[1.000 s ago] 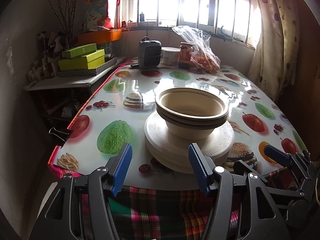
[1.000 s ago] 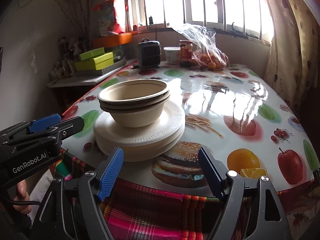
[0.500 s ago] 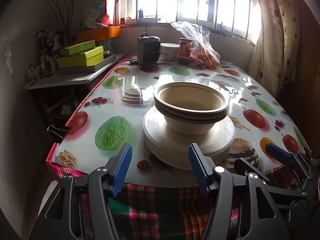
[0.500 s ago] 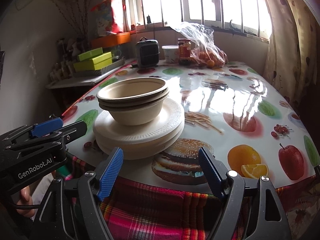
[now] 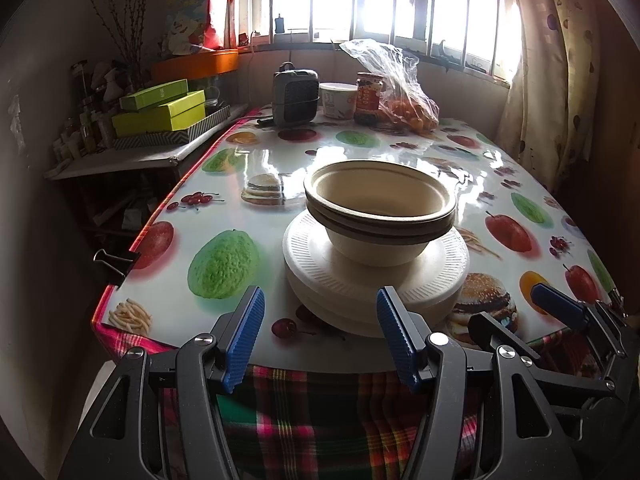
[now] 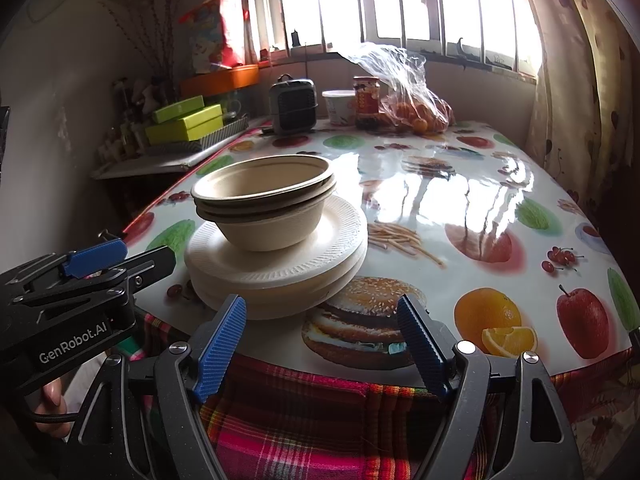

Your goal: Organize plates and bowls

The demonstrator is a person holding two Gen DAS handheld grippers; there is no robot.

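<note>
Just beyond left tool (image 5: 320, 334), seemingly apart: bowls (image 5: 380, 216).

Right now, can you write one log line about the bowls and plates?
stage: pre-grasp | beige paper bowls: nested on white paper plates | left gripper: open, empty | right gripper: open, empty

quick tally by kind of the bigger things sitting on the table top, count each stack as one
bowl stack: 1
plate stack: 1
grey appliance: 1
white tub: 1
jar: 1
bag of oranges: 1
total: 6
</note>
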